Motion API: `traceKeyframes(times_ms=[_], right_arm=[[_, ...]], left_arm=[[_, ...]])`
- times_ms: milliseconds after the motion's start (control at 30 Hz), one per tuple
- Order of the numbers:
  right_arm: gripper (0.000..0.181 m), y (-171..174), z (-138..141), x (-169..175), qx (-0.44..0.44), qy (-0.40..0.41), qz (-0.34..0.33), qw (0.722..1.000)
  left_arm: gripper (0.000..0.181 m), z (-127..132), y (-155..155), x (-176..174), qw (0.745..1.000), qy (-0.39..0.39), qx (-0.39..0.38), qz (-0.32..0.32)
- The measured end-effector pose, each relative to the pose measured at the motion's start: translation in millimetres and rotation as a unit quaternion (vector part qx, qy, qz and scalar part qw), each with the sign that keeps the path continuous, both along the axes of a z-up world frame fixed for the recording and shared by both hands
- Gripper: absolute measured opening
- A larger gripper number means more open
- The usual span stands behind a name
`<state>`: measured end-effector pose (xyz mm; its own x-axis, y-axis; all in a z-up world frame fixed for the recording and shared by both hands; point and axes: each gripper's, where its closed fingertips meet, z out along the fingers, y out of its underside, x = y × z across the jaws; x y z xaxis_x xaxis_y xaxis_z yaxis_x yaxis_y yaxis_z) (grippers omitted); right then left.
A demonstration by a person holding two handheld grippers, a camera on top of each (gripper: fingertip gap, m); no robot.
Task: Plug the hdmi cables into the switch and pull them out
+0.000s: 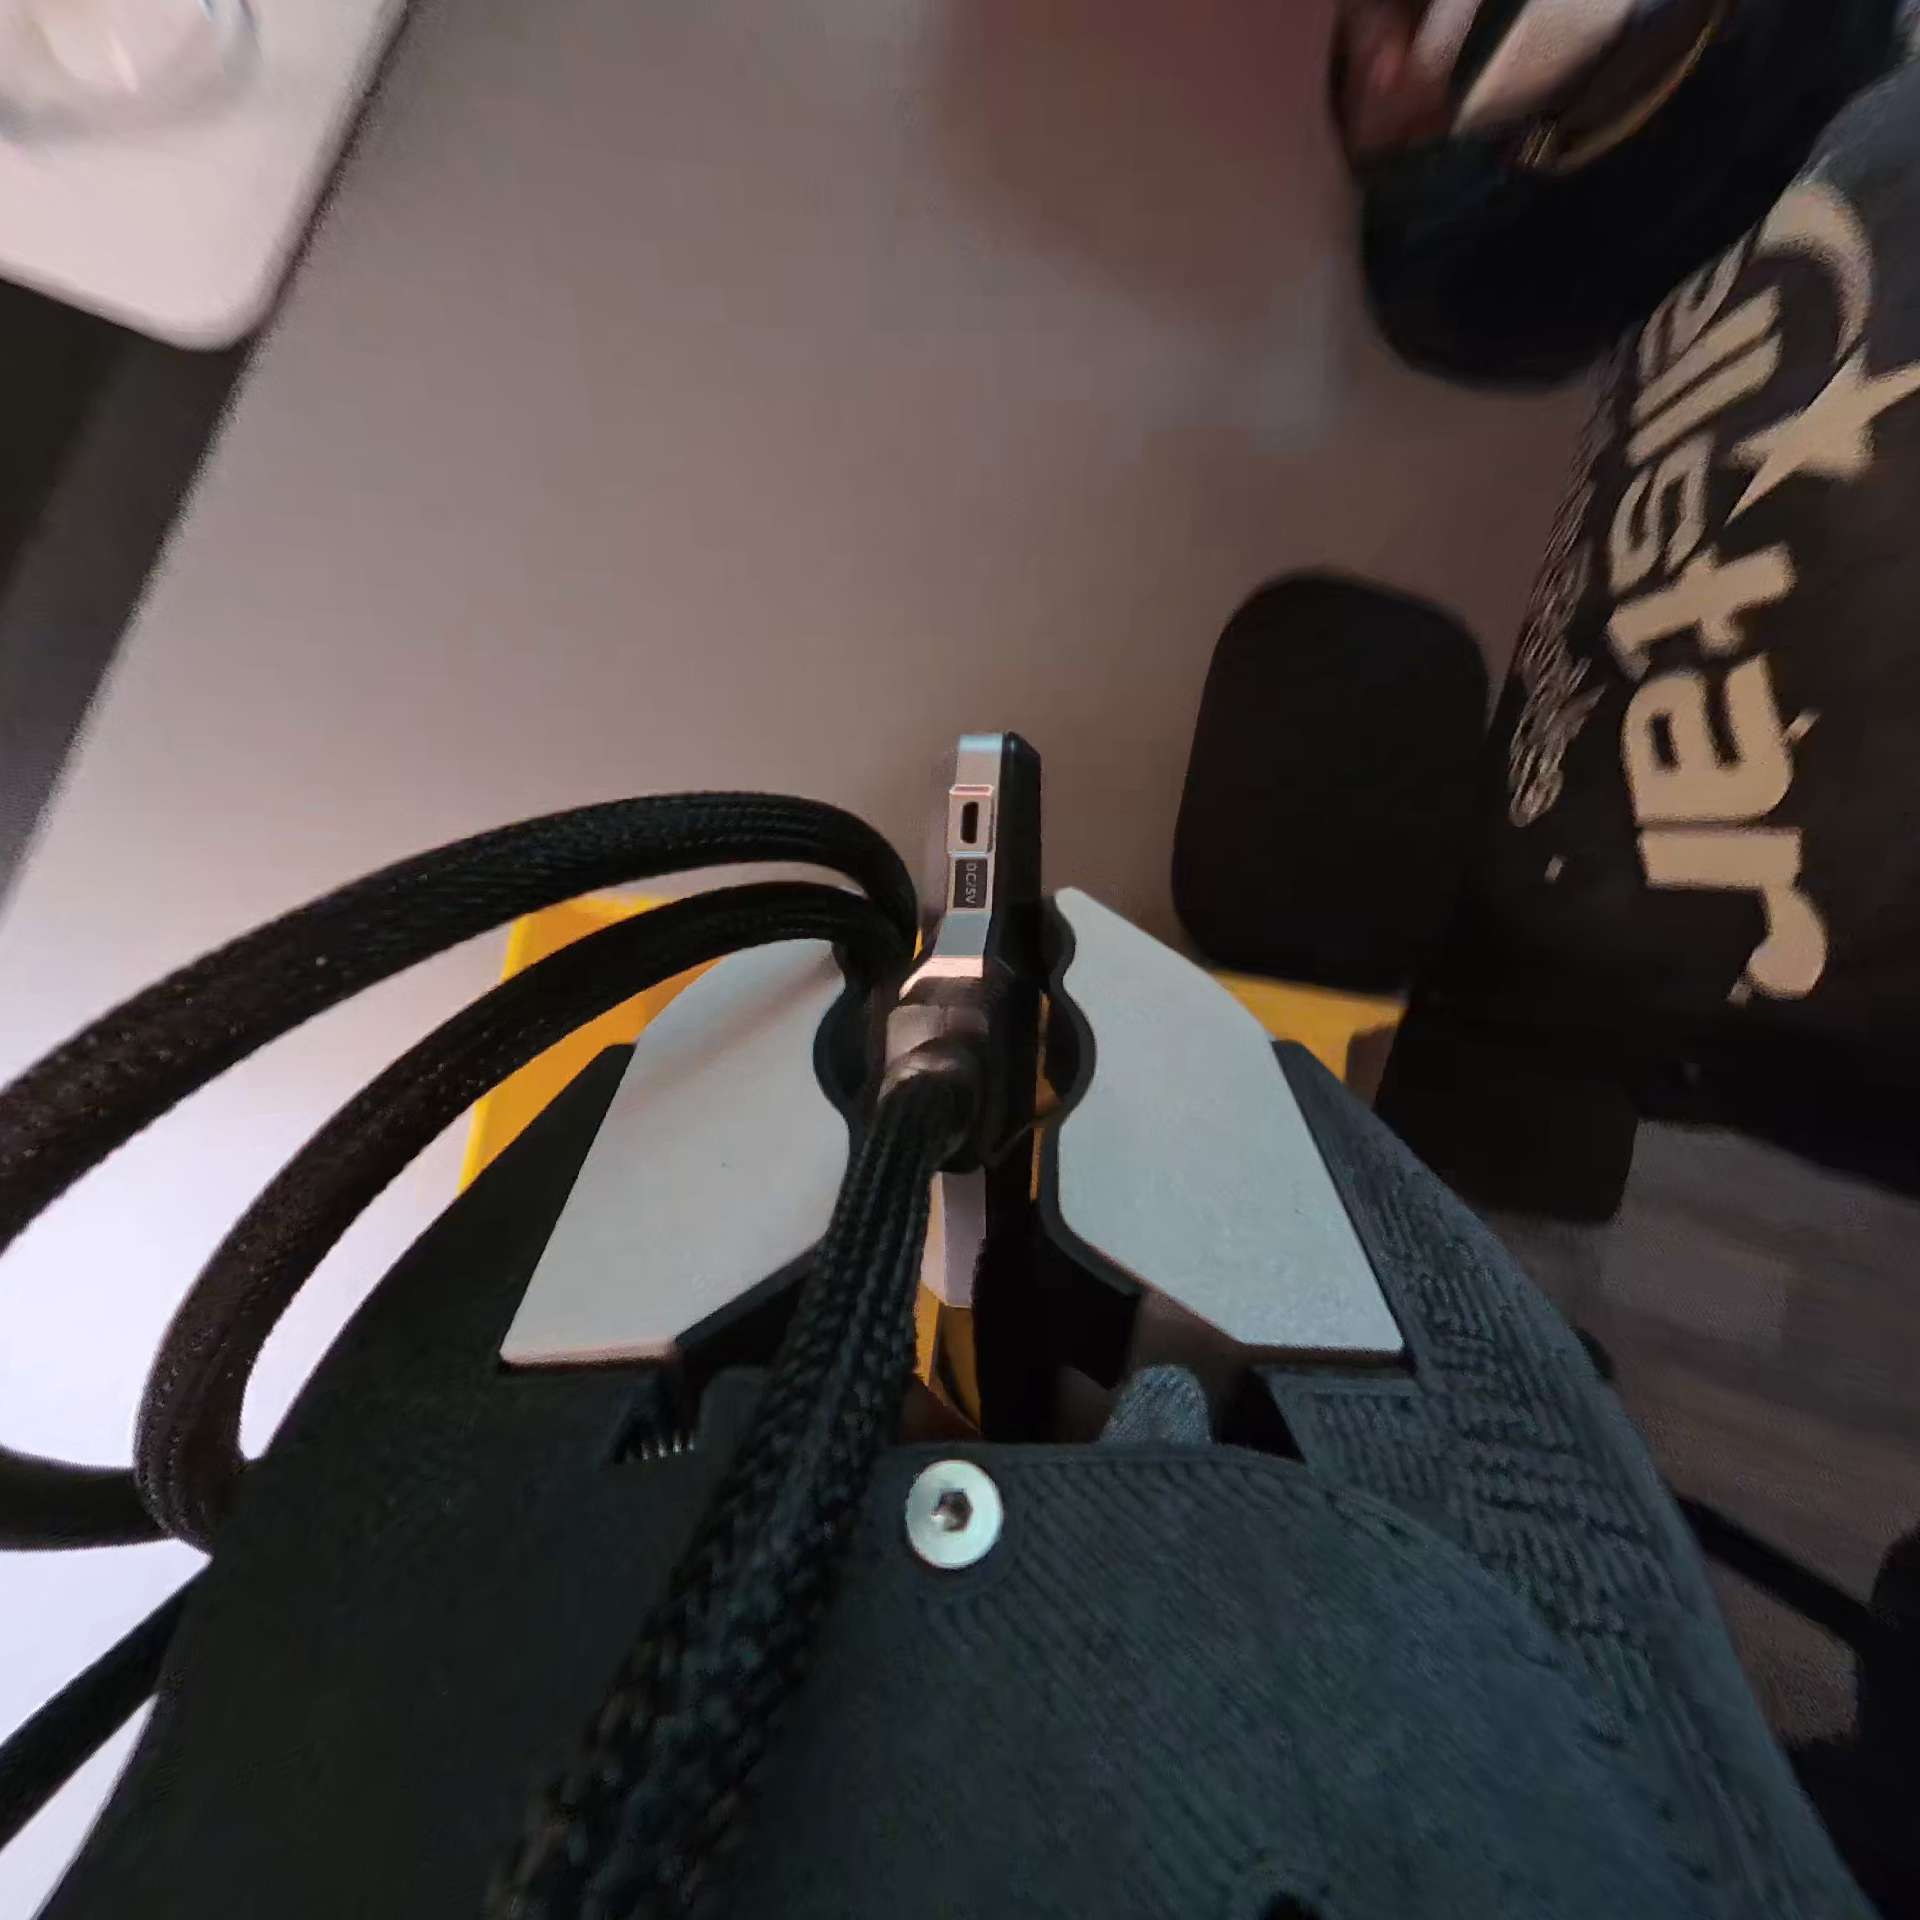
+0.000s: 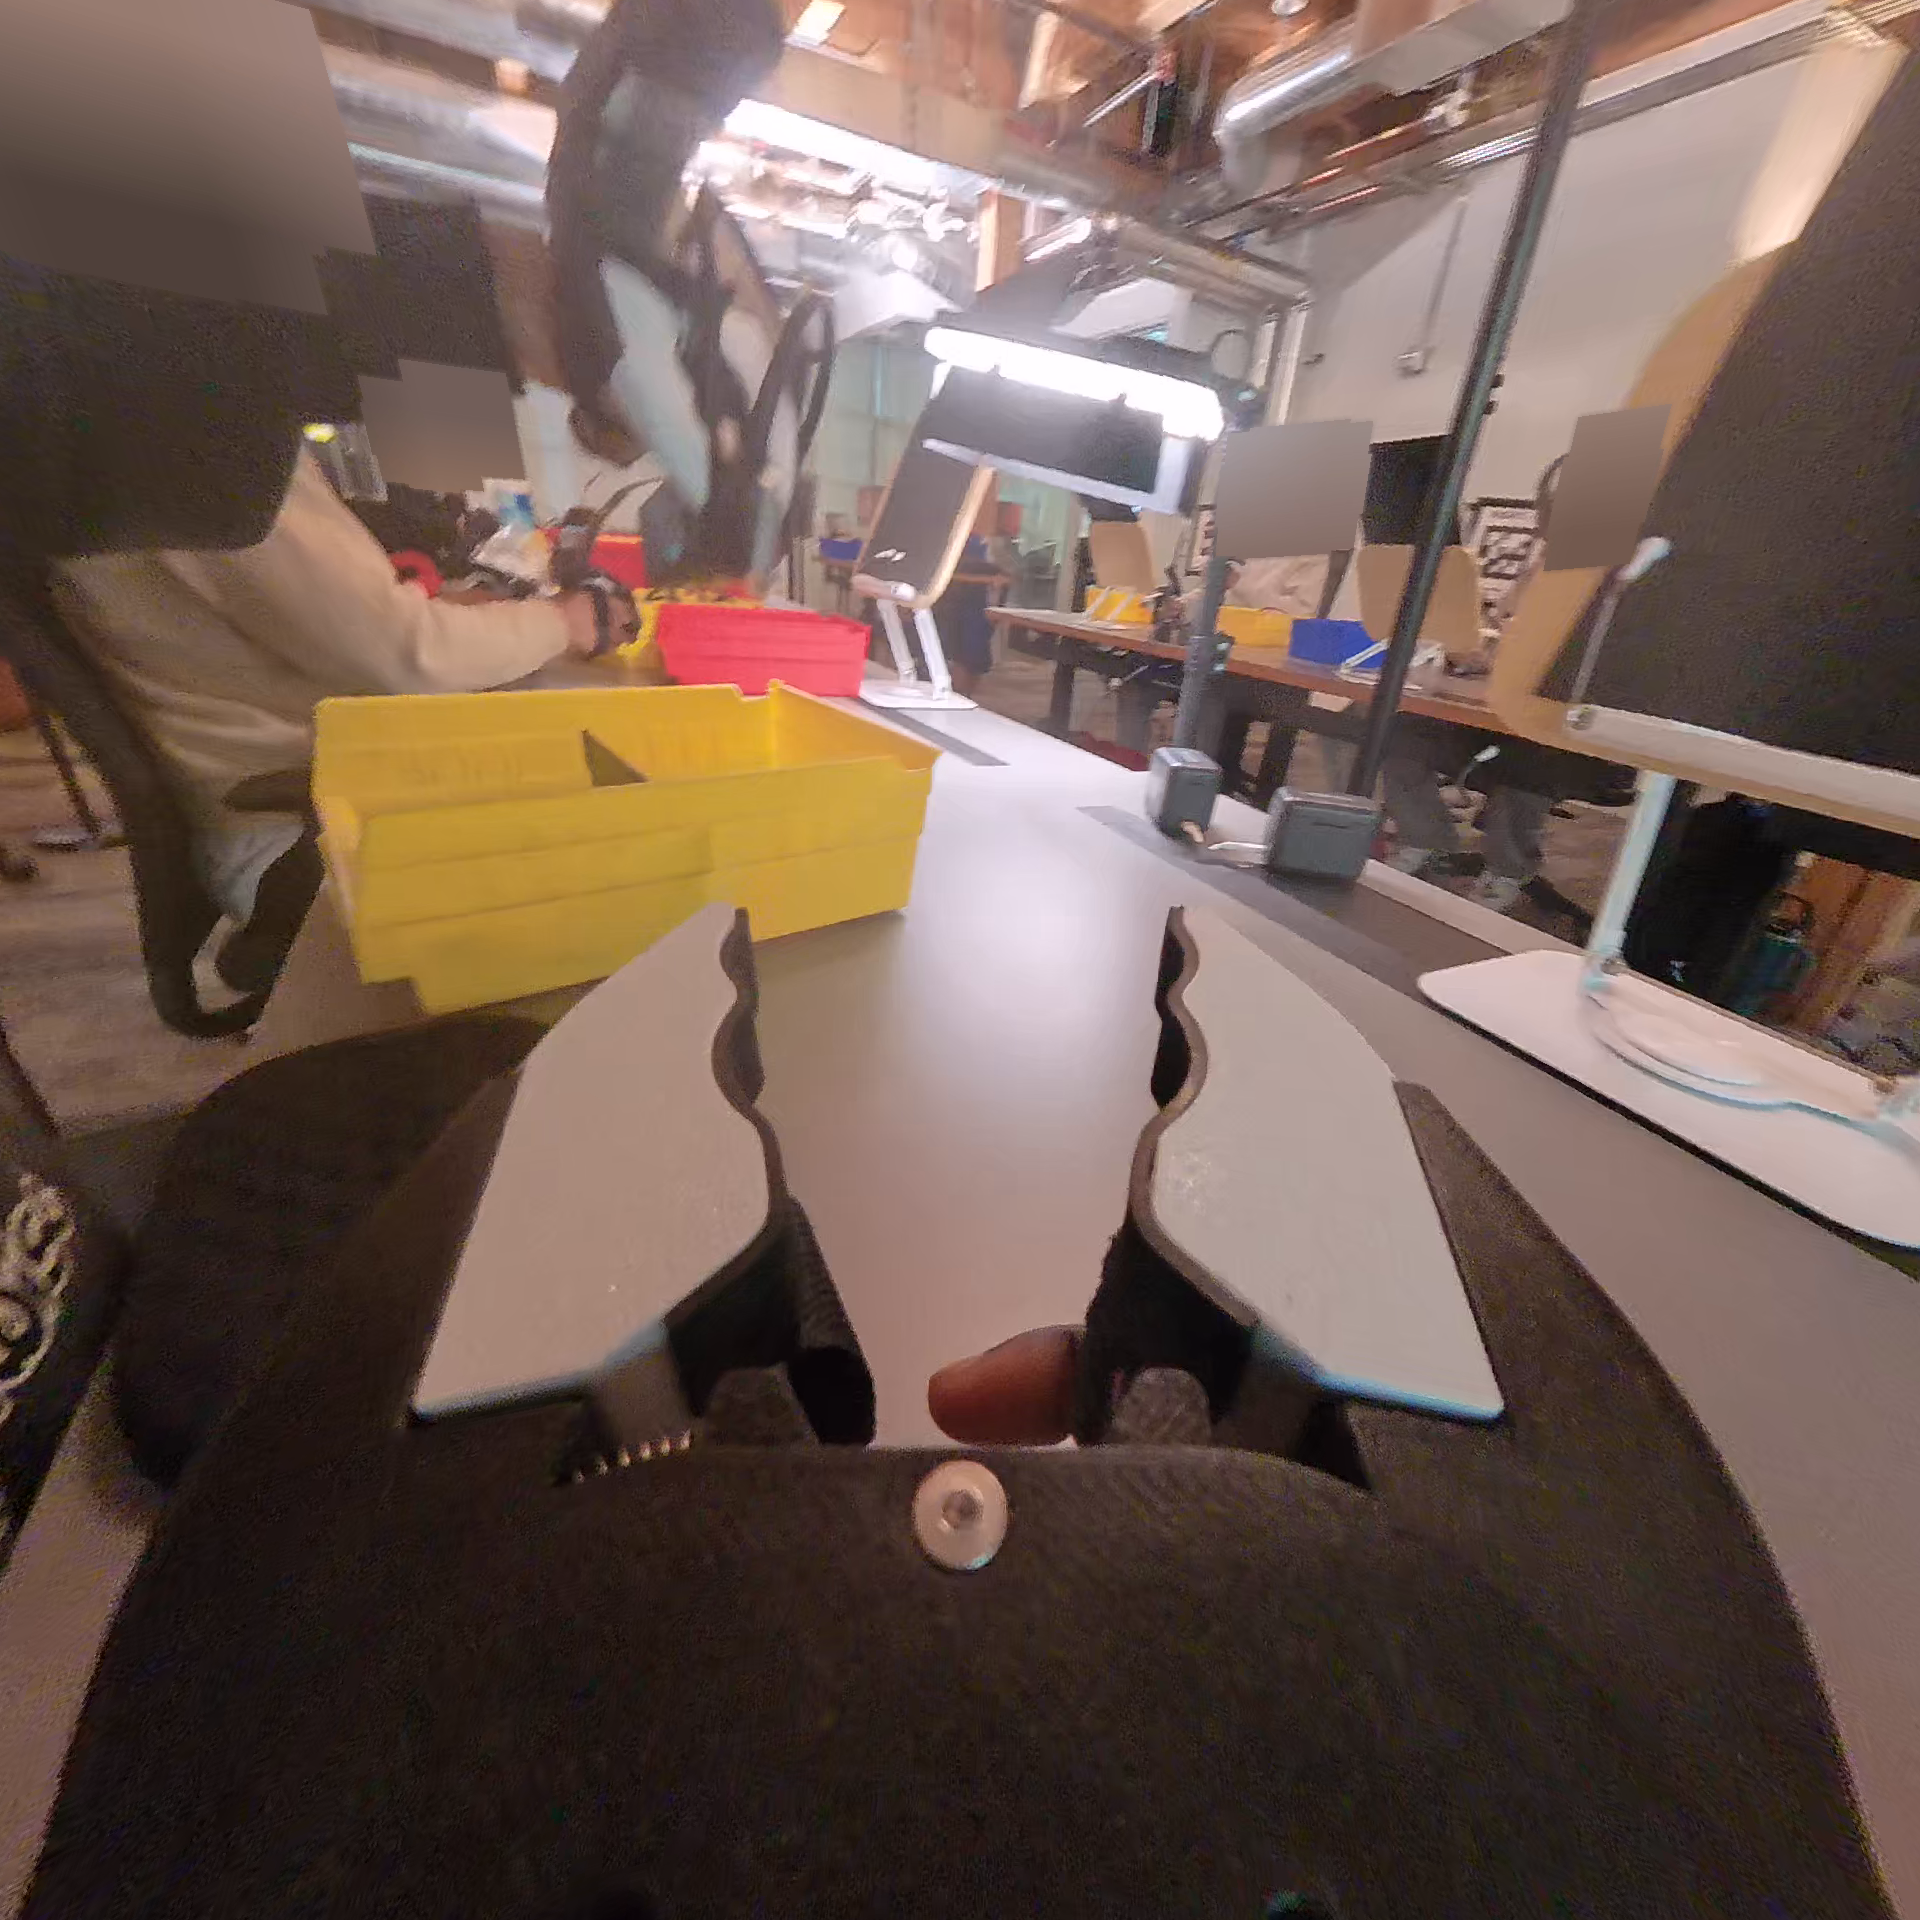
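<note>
Three braided cables [image 1: 436,997] are seen plugged into the switch [image 1: 992,883], clamped edge-up in the left tool [image 1: 971,997] at 12 o'clock. The right tool [image 2: 961,997] – spread, empty – is best closed on one plug and pulled straight out.

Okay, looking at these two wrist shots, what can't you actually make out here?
- Left wrist view: switch ports hidden; it stands edge-on in the left tongs, cables covering them.
- Left wrist view: cable far ends cut off by the left edge.
- Right wrist view: switch absent; right tongs open, empty.
</note>
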<state>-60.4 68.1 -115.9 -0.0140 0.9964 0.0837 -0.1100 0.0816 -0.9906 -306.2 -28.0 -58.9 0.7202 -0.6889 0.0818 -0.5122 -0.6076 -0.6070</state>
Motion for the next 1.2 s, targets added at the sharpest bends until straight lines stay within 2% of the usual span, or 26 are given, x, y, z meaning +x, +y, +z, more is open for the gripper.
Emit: traceKeyframes(times_ms=[67, 133, 200, 267, 367, 433, 567, 633, 700, 767, 833, 933, 1000, 1033, 1133, 1200], right_arm=[[0.075, -13, -1, -1, -0.001, -0.011, 0.036, 0.999], [0.076, -25, -2, -2, -0.029, -0.013, 0.083, 0.996], [0.077, -35, 4, 0, -0.070, 0.004, 0.129, 0.989], [0.078, -39, 12, 4, -0.110, 0.035, 0.164, 0.980], [0.078, -35, 23, 13, -0.154, 0.078, 0.195, 0.966], [0.077, -33, 30, 19, -0.167, 0.106, 0.208, 0.958], [0.074, -44, 34, 25, -0.192, 0.128, 0.252, 0.940], [0.074, -48, 23, 15, -0.201, 0.096, 0.248, 0.943], [0.066, -54, 12, 6, -0.197, 0.067, 0.242, 0.948], [0.057, -56, 10, 4, -0.182, 0.075, 0.236, 0.952], [0.049, -60, 5, 2, -0.168, 0.065, 0.238, 0.954], [0.046, -59, 1, -1, -0.144, 0.055, 0.221, 0.963], [0.030, -52, -5, -4, -0.124, 0.043, 0.186, 0.974], [0.029, -50, -7, -4, -0.119, 0.037, 0.183, 0.975], [0.026, -49, -3, 0, -0.117, 0.041, 0.183, 0.975], [0.024, -47, 4, 5, -0.074, 0.062, 0.159, 0.983]], left_arm=[[0.031, 31, 15, 37, 0.996, -0.052, 0.072, 0.003], [0.030, 59, 26, 85, 0.978, -0.138, 0.156, -0.001], [0.030, 78, 33, 135, 0.942, -0.247, 0.225, -0.004], [0.030, 82, 35, 179, 0.893, -0.360, 0.270, -0.011], [0.031, 64, 40, 229, 0.824, -0.488, 0.285, -0.021], [0.031, 45, 48, 246, 0.793, -0.537, 0.287, -0.017], [0.030, 5, 66, 239, 0.751, -0.566, 0.335, 0.057], [0.030, -12, 66, 235, 0.725, -0.587, 0.351, 0.080], [0.030, -20, 62, 233, 0.703, -0.621, 0.337, 0.090], [0.030, -21, 58, 231, 0.696, -0.630, 0.332, 0.088], [0.029, -24, 59, 231, 0.707, -0.622, 0.323, 0.091], [0.030, -31, 64, 235, 0.721, -0.609, 0.315, 0.105], [0.030, -37, 68, 238, 0.733, -0.601, 0.298, 0.112], [0.030, -38, 69, 238, 0.735, -0.602, 0.292, 0.115], [0.034, -39, 69, 240, 0.729, -0.620, 0.268, 0.116], [0.038, -38, 69, 241, 0.715, -0.644, 0.247, 0.114]])
